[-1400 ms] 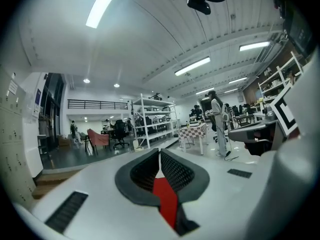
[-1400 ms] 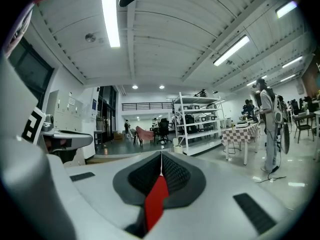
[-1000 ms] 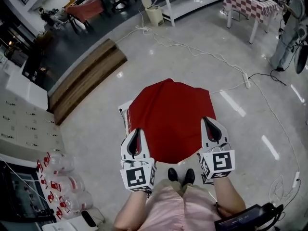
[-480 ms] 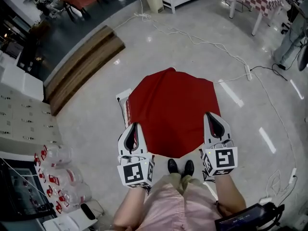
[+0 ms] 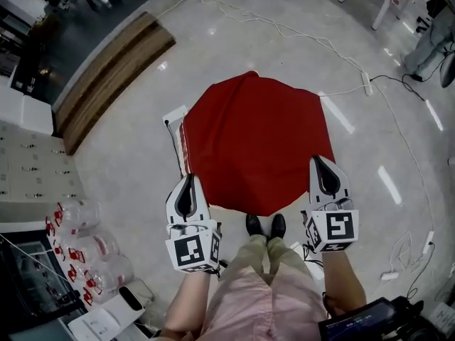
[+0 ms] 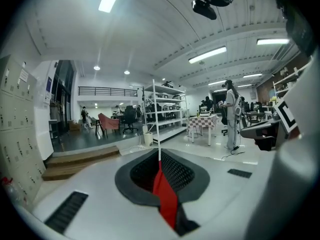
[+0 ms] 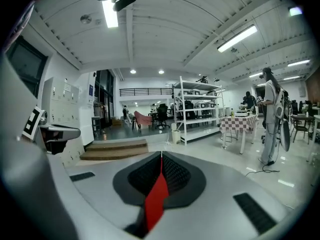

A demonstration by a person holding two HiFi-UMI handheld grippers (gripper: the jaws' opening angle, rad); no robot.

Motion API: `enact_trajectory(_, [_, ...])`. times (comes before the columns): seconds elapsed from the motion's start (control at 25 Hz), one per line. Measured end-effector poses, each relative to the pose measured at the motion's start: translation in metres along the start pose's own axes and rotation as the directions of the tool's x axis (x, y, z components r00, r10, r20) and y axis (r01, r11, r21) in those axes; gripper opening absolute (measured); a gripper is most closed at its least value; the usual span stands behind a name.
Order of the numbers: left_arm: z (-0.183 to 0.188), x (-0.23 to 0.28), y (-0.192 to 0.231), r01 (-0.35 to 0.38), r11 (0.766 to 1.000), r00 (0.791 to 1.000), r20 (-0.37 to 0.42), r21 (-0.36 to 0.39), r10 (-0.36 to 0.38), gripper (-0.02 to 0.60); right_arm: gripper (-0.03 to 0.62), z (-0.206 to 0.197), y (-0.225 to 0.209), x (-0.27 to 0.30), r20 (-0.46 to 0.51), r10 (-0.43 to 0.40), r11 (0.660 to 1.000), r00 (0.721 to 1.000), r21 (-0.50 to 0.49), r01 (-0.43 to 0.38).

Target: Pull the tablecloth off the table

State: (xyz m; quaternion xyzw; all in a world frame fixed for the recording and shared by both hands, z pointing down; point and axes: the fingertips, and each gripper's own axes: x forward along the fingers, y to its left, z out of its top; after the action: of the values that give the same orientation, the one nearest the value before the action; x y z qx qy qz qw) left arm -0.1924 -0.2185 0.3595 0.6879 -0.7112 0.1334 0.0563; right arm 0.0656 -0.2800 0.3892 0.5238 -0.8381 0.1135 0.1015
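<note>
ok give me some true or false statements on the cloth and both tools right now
1. The left tool is shut on the red tablecloth. True.
2. The right tool is open and empty. False: it is shut on the tablecloth too.
3. Plates stand on the tablecloth. False: nothing lies on it.
4. A corner of the white table shows at the cloth's left edge. True.
5. The tablecloth lies crumpled on the floor. False: it is spread out, held at its near edge by both tools.

White left gripper [image 5: 190, 178], white right gripper [image 5: 317, 160], pink clothing [image 5: 249, 300], black shoes [image 5: 254, 224]
</note>
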Motion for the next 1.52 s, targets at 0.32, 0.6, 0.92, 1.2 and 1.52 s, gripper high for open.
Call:
enact_trajectory(0.32, [-0.055,-0.001,0.008,0.043,0.999,0.998,-0.049,-0.012,-0.044,0.035,0.018,-0.054,0.003,0.006,-0.085,-0.038,0.999,0.996,0.008,0.039])
enact_trajectory(0.6, [-0.112,0.005,-0.006,0.068,0.998,0.99,-0.123,-0.018,-0.069,0.035,0.018,-0.117,-0.012,0.009,-0.168,-0.05,0.998,0.985,0.027,0.055])
enact_trajectory(0.92, [-0.164,-0.011,-0.001,0.06,0.997,0.983,-0.17,-0.043,-0.067,0.035,0.02,-0.189,-0.013,-0.005,-0.241,-0.054,0.997,0.969,0.04,0.065])
enact_trajectory(1.2, [-0.203,-0.014,0.002,0.041,0.997,0.977,-0.204,-0.071,-0.055,0.035,0.124,-0.237,-0.012,-0.007,-0.276,-0.004,0.996,0.961,0.084,0.029])
enact_trajectory(1.52, [-0.245,-0.02,0.012,0.013,0.997,0.966,-0.256,-0.078,-0.032,0.035,0.274,-0.286,-0.002,-0.006,-0.271,0.121,0.953,0.955,0.302,-0.035])
